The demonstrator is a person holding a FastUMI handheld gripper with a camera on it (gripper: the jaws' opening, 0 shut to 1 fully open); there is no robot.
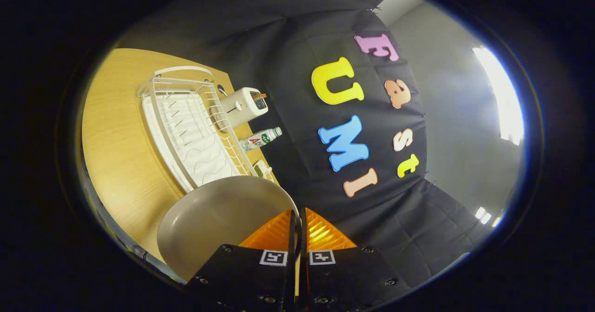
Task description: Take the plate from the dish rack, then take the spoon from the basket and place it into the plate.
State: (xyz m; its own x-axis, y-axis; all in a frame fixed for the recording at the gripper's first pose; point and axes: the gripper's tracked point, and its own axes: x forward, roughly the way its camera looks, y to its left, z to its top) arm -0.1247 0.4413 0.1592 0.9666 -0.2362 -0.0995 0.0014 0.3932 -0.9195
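Grey plate (218, 219) out of empty white dish rack (186, 126), pinched tight in gripper (297, 221). Spoon job left.

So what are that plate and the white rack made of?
The plate, pinched at its rim by the tool, looks like matte grey-beige ceramic or melamine: smooth, soft sheen. The dish rack seems to be white coated wire over a white, probably plastic, tray.

My view bends hard at its edges; a ceiling light (499, 93) glares white, while the wooden table (116, 140) stays evenly lit.
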